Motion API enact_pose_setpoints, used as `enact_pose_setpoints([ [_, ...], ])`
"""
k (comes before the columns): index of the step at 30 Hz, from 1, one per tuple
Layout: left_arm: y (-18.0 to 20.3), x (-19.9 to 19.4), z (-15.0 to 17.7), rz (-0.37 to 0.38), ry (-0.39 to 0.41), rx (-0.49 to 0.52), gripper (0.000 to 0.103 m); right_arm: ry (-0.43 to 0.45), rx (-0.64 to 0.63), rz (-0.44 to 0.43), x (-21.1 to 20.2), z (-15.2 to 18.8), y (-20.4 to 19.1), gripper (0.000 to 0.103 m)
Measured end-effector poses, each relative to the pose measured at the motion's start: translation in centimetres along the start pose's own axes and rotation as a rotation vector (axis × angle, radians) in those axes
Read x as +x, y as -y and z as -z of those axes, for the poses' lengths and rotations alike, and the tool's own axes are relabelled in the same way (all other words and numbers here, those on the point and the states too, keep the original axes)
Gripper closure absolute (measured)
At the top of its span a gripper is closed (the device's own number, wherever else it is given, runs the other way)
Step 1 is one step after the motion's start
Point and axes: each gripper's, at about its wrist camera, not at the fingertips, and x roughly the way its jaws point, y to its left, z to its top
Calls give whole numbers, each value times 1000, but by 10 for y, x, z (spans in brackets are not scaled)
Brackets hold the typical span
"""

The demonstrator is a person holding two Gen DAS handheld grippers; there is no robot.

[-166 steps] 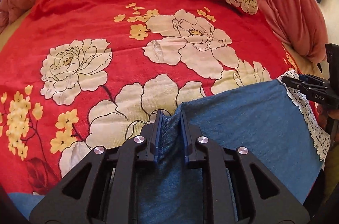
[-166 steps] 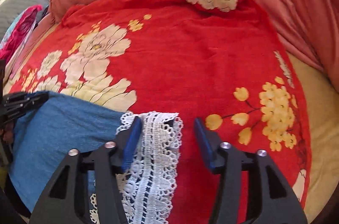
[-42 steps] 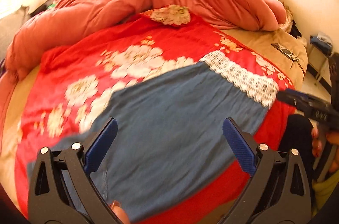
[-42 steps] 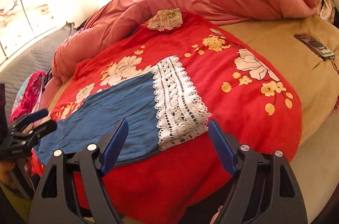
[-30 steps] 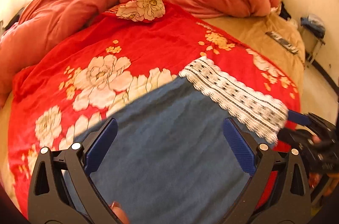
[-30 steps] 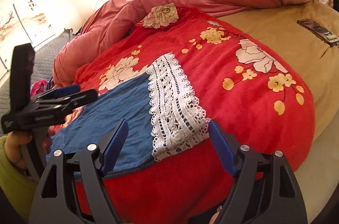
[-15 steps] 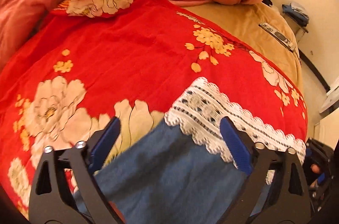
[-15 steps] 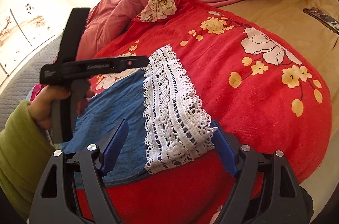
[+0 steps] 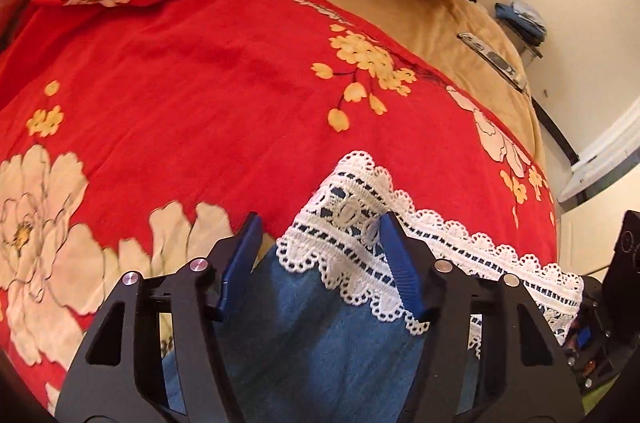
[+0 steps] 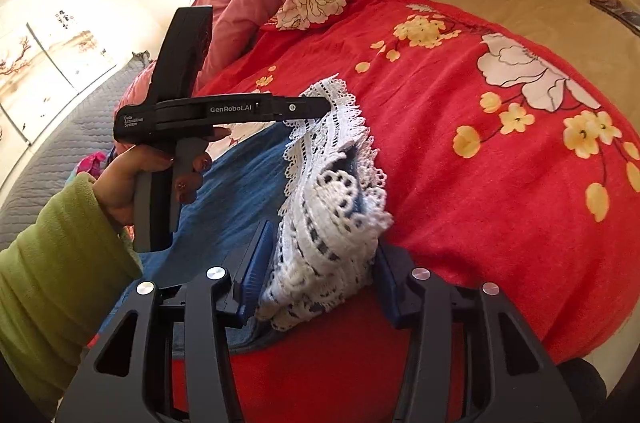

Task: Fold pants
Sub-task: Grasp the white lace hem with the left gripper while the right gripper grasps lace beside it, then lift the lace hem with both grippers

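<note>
Left wrist view: left gripper (image 9: 318, 255) jaws have just been closing, half spread, straddling the far corner of the pants (image 9: 312, 343) lace hem (image 9: 352, 207); pads not clearly pinching yet. Right gripper (image 10: 320, 263) jaws also closing, bunched lace at the near corner between them, touching both pads, grip not tight. Pants lie flat on the red floral blanket (image 10: 460, 183) on the bed. Green sleeve (image 10: 52, 263) holds the left tool.

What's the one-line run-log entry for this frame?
step: grasp lace hem of pants | left gripper: closing, far hem corner between jaws | right gripper: closing, near corner bunched between jaws | surface: red floral blanket
</note>
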Motion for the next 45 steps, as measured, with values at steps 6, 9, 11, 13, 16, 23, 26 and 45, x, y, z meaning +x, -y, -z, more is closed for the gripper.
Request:
enact_pose_setpoints([
  [6, -8, 5, 4, 58, 13, -35, 51, -5, -5, -13, 7, -2, -1, 56],
  [9, -5, 3, 6, 81, 25, -37, 68, 3, -6, -21, 8, -3, -1, 65],
  [11, 2, 3, 6, 55, 24, -19, 75, 6, -2, -50, 9, -4, -1, 77],
  [13, 2, -1, 6, 47, 30, -26, 82, 7, -6, -64, 10, -4, -2, 79],
  [16, -1, -14, 8, 63, 68, -52, 90, 20, -16, -96, 7, -4, -5, 81],
  [23, -7, -57, 23, 130, 169, -103, 91, 103, -114, -133, -13, 2, -32, 81],
  [26, -8, -83, 31, 160, 226, -95, 91, 130, -175, -157, -26, 6, -54, 81],
  [45, -90, -165, 130, 87, 301, -383, 91, -37, -526, -174, 35, 41, -190, 81],
])
